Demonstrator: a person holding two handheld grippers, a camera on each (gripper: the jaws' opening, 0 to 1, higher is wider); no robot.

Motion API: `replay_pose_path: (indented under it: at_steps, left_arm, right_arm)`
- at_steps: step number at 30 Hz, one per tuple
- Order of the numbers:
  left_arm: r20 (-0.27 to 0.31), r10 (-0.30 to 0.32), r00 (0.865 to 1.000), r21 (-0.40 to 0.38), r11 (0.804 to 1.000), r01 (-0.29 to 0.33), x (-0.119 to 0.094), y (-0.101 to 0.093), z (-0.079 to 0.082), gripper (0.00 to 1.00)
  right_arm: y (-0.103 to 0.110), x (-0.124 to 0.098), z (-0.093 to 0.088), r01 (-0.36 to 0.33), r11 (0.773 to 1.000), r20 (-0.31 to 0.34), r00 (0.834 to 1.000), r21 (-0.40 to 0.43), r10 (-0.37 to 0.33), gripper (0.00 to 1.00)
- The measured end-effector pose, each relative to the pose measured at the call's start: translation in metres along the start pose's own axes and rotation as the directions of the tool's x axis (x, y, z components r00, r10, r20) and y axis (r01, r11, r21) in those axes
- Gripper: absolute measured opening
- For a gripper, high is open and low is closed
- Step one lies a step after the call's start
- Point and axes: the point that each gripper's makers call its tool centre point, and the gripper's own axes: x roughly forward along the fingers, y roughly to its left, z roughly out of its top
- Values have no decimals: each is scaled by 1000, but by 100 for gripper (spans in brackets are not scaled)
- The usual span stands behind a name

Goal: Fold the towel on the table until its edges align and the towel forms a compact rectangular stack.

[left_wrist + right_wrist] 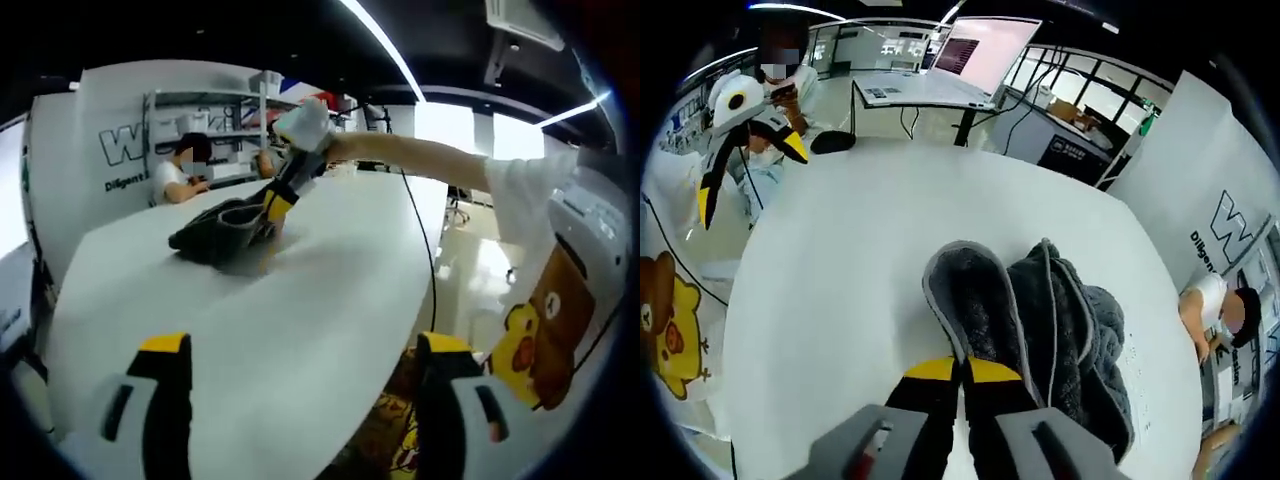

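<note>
A dark grey towel (218,236) lies crumpled on the white table (300,320), well ahead of my left gripper (305,350), which is open and holds nothing. In the right gripper view the towel (1060,320) is bunched in thick folds, with one rounded flap reaching toward me. My right gripper (962,368) is shut on that flap's near edge, its yellow tips pressed together. In the left gripper view the right gripper (272,210) meets the towel's right side, held by a gloved hand (305,125). The left gripper (750,177) hangs open off the table's far-left edge.
A seated person (185,170) is at the table's far end, also seen at the right (1230,310). Shelves (210,120) stand behind. A black cable (430,250) runs over the table's right edge. A second desk (930,90) with a screen stands beyond.
</note>
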Motion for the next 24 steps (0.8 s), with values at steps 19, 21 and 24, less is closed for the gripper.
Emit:
replay_pose_path:
  at_steps: [19,21,24]
  left_arm:
    - [-6,-14,1000,12,1000,14,14,-4,11,98]
    - [-6,-17,1000,13,1000,17,15,-5,12,98]
    - [-7,-22,1000,16,1000,22,18,-6,14,98]
  right_arm:
    - [-36,-85,28,125,991,131,983,48,-130,2]
    - [-42,-96,34,141,988,160,976,65,-150,2]
    - [-52,-112,44,165,983,202,963,86,-179,2]
